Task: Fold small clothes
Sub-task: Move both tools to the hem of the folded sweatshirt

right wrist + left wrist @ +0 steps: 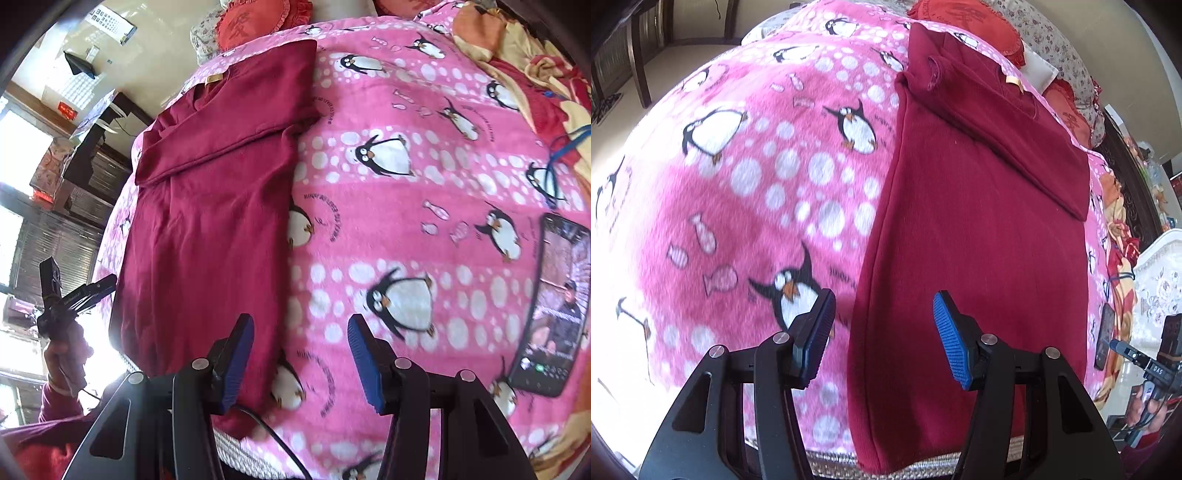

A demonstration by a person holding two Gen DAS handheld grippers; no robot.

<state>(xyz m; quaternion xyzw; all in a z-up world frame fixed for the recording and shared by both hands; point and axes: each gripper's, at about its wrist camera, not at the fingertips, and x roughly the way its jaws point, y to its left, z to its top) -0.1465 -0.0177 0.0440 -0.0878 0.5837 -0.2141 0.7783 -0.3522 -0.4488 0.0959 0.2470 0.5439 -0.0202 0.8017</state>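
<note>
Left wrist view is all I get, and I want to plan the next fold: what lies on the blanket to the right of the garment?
Observer: A phone lies on the pink penguin blanket, screen lit, apart from the dark red garment.
Operator: Is the right gripper holding anything?
Observer: No. The right gripper is open and empty, straddling the garment's right edge near the hem.
Operator: Anything else on that side?
Observer: A blue cord lies on the blanket beyond the phone, beside a crumpled orange and red blanket.
</note>
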